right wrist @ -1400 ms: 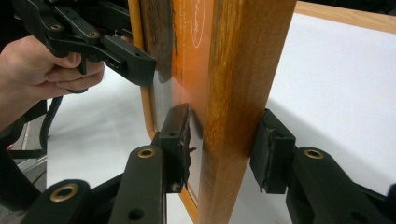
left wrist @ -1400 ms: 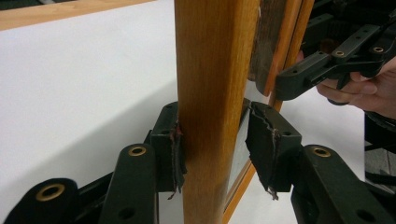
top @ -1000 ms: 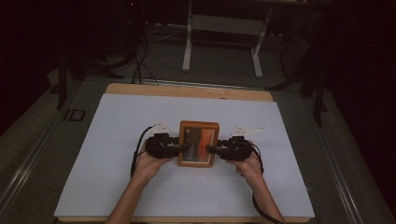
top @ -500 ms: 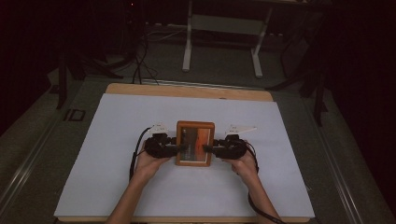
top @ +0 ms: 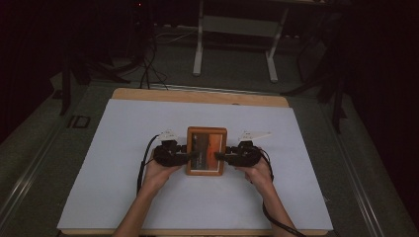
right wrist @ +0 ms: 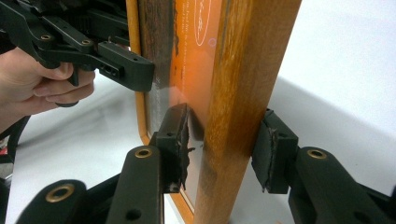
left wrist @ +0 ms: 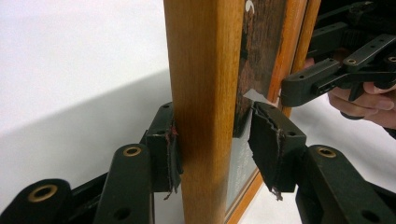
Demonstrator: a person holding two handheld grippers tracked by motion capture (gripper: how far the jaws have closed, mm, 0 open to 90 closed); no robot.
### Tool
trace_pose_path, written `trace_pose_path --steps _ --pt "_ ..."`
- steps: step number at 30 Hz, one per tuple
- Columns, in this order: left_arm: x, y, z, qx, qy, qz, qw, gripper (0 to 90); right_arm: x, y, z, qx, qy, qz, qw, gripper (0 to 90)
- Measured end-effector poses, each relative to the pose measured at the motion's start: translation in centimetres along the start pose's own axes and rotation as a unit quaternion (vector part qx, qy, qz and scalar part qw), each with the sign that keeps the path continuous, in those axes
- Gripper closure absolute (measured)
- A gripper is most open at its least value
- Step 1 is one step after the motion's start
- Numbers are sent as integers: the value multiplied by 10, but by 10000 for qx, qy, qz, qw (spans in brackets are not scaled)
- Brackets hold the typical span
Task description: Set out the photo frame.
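A wooden picture frame (top: 206, 150) with an orange and dark print behind glass hangs between my two grippers over the white sheet. My left gripper (top: 190, 154) straddles its left rail (left wrist: 205, 93). The jaws have just been opening: the pad (left wrist: 169, 144) on the back touches the wood, while the one on the glass side (left wrist: 271, 149) stands a little off. My right gripper (top: 222, 155) is shut on the right rail (right wrist: 247, 70), one pad on the glass side and one on the back. The right gripper (left wrist: 317, 81) and the left gripper (right wrist: 126, 67) each show across the frame.
A white sheet (top: 123, 163) covers the wooden table (top: 197, 96), with wide room on all sides of the frame. Behind the table, a metal stand (top: 232, 29) and cables (top: 148, 74) lie on the dark floor.
The frame and both grippers have shifted slightly to the left. Both hands otherwise stay where they were.
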State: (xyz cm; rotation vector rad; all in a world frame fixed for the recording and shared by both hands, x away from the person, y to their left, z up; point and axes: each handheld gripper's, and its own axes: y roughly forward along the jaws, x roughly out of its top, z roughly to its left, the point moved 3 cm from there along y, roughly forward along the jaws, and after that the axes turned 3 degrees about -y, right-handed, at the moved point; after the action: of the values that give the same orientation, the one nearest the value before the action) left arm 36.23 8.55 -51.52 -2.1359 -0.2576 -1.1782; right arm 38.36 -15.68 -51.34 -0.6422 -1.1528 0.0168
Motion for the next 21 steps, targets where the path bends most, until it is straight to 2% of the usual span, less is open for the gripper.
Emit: trace_pose_path --steps 6,9,13,16,18,21 --pt "0 0 0 14 -21 30 10000 534 1 0 0 -22 -25 50 10000 583" --pt "-1 0 2 14 -12 50 10000 477 0 0 0 -59 -10 35 10000 523" --pt "0 -3 4 29 -107 -10 9999 438 -1 -3 0 -117 35 2 9999 457" --pt "-1 -5 4 -27 -122 30 9999 459 -2 -4 -2 -181 44 11 9998 458" --pt "-2 -5 2 -106 -86 86 9999 518 -3 -6 -3 -266 71 5 9996 481" --pt "-2 -5 1 -42 -17 133 9999 525 -3 -8 -4 -276 85 -11 9996 485"
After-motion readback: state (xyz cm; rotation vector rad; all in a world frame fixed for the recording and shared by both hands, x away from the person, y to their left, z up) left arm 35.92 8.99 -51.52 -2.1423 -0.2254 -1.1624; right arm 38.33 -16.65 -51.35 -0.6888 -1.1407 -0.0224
